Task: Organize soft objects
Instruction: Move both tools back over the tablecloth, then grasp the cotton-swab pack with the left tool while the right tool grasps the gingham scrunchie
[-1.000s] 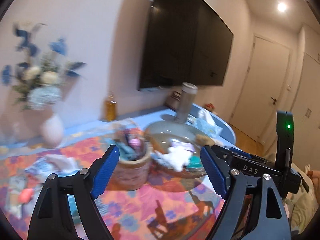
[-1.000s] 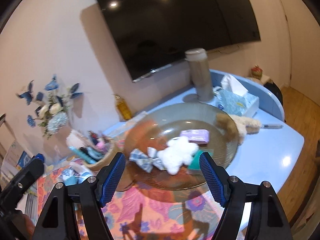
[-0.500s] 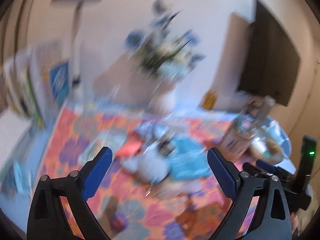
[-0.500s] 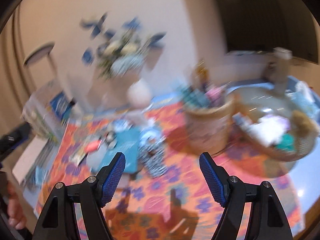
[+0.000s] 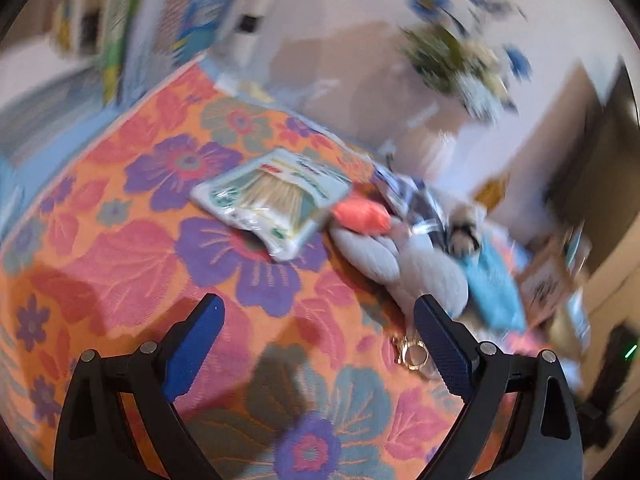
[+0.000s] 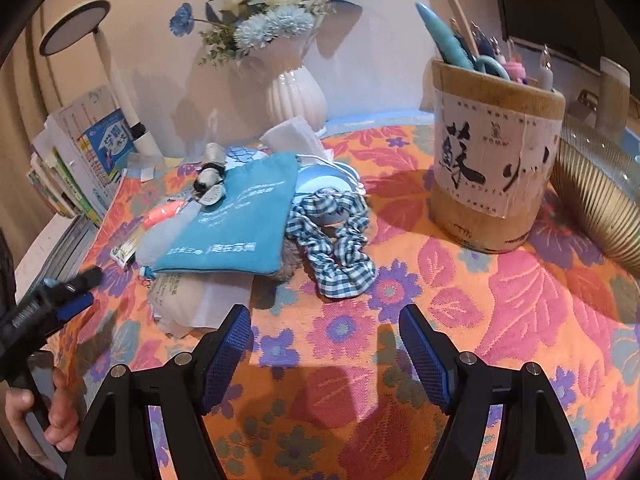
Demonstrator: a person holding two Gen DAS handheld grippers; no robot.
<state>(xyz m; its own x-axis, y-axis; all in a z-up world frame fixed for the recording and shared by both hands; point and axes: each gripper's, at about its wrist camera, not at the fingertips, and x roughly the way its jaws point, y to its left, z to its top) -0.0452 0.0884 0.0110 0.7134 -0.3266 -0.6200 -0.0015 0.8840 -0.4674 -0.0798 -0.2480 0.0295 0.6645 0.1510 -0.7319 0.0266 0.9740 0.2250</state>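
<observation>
A pile of soft things lies on the flowered cloth [image 6: 520, 304]. It holds a teal drawstring pouch [image 6: 236, 224], a blue-and-white gingham scrunchie [image 6: 340, 248] and a pale folded pack [image 6: 192, 300] under the pouch. The blurred left wrist view shows a grey plush [image 5: 404, 268], a coral piece [image 5: 360, 214], the teal pouch [image 5: 492, 284] and a clear packet of sticks [image 5: 272, 200]. My left gripper [image 5: 318, 312] hangs open over bare cloth, short of the packet and left of the plush. My right gripper [image 6: 324, 324] stands open just short of the scrunchie, with nothing between its fingers.
A wooden pen holder [image 6: 496, 152] and a ribbed glass bowl [image 6: 592, 188] stand at the right. A white vase of flowers [image 6: 296, 92], a lamp and stacked books [image 6: 76, 152] line the back and left. A gold clasp [image 5: 412, 354] lies by my left gripper's right finger. A hand [image 6: 44, 412] holds the left gripper [image 6: 52, 304].
Both views have swung down and left, from the glass bowl and pen holder to the pile of soft things. The left jaws have spread wider. Both grippers are nearer the cloth.
</observation>
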